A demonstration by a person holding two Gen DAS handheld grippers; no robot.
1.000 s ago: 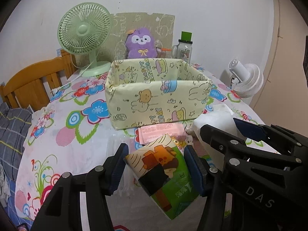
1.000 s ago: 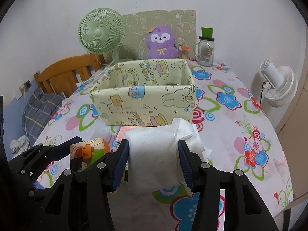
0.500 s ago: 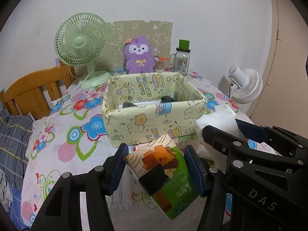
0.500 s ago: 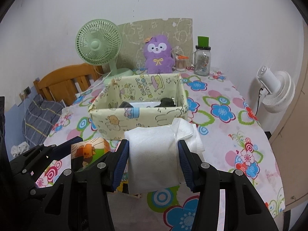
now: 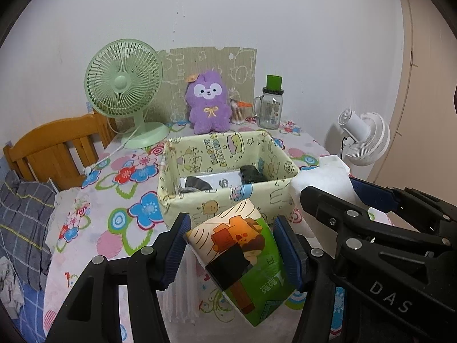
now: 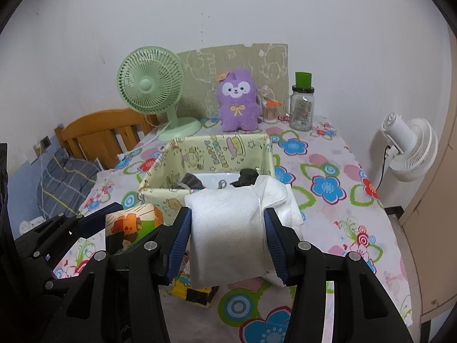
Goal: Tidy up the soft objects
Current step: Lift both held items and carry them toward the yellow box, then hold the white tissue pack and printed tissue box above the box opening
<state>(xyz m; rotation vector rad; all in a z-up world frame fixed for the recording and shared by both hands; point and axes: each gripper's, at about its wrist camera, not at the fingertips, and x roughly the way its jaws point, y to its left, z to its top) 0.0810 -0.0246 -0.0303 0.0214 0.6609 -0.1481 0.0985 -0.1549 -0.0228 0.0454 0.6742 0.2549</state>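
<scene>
Left hand-held gripper (image 5: 232, 253) clamps tissue pack (image 5: 245, 260), right hand-held gripper (image 6: 227, 241) white pack (image 6: 228, 228); either could snag fabric box (image 6: 160, 191) rim, lower centre

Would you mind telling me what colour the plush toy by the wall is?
The plush toy is purple with a yellow bow, clearest in the right wrist view.

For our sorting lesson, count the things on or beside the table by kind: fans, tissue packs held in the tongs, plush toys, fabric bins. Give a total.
Fans: 2, green fan and white fan
Tissue packs: 2, printed pack and white pack
Plush toys: 1, plush
Bins: 1, bin
Total: 6
</scene>
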